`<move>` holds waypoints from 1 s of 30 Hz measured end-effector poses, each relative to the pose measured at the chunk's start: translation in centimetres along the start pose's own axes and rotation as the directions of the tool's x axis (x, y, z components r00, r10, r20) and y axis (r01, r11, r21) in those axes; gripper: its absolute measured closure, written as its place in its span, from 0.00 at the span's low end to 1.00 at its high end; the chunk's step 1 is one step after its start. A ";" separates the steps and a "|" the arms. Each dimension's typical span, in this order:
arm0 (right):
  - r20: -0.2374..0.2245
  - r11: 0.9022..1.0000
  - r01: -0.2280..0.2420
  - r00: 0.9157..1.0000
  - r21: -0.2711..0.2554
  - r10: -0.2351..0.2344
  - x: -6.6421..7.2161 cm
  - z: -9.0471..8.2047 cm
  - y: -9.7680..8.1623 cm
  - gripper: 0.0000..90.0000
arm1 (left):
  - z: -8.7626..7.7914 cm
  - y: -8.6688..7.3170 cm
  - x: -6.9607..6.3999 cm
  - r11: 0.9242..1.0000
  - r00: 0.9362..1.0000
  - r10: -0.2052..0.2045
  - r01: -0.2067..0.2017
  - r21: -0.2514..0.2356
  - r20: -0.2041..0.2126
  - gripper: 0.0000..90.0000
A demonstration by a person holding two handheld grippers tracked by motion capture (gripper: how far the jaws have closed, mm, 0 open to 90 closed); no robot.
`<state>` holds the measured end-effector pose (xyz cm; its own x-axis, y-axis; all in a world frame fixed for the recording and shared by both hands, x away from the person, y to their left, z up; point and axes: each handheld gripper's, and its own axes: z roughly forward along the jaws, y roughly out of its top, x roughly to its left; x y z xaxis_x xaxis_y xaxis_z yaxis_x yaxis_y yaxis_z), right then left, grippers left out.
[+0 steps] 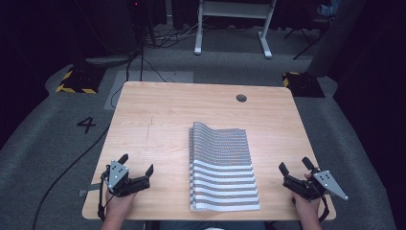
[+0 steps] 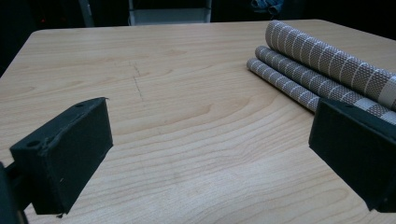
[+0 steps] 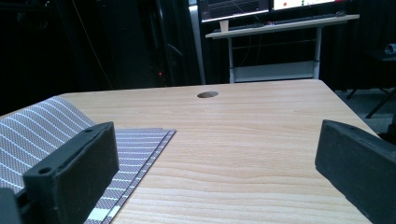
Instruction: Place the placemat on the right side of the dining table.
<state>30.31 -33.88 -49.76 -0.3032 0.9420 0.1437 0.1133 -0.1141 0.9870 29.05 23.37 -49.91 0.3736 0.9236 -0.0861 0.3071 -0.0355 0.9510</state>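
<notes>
A folded grey placemat with white stripes (image 1: pixel 222 165) lies on the wooden table (image 1: pixel 163 110), right of centre and reaching the near edge. Its left edge curls up in rounded folds (image 2: pixel 322 70). My left gripper (image 1: pixel 137 164) rests at the near left corner, open, with bare wood between its jaws (image 2: pixel 210 149). At the near right corner my right gripper (image 1: pixel 294 164) is also open and holds nothing (image 3: pixel 215 163). The placemat's right edge (image 3: pixel 140 144) lies flat just left of it. Both grippers are apart from the placemat.
A round cable hole (image 1: pixel 241 97) sits near the table's far edge (image 3: pixel 207 94). Beyond the table are a white desk frame (image 1: pixel 234 24), floor cables (image 1: pixel 139 62) and yellow-black marked bases (image 1: pixel 76 79). Bare wood spreads left of the placemat.
</notes>
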 end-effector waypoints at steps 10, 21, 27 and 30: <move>-0.062 0.995 -0.062 0.996 0.075 0.066 0.7 0.5 0.7 0.00 | 0.0 0.0 0.0 1.000 1.000 -0.002 0.002 0.006 0.001 0.00; -0.205 0.979 0.028 0.979 0.201 0.014 6.2 3.7 3.4 0.00 | 0.0 0.0 0.1 1.000 1.000 -0.010 0.010 0.004 0.003 0.00; -0.313 0.956 0.101 0.950 0.277 -0.009 10.8 6.9 4.1 0.00 | 0.0 0.1 0.2 1.000 1.000 -0.008 0.008 0.005 0.009 0.00; -0.374 0.939 0.145 0.927 0.311 -0.019 12.7 8.3 4.2 0.00 | -0.1 0.1 0.3 1.000 1.000 -0.005 0.005 0.015 0.009 0.00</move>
<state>34.83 -19.76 -44.38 -0.6374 0.7575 0.1414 0.3564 0.1272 0.9256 29.09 23.64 -49.81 0.3795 0.9205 -0.0934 0.3221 -0.0368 0.9460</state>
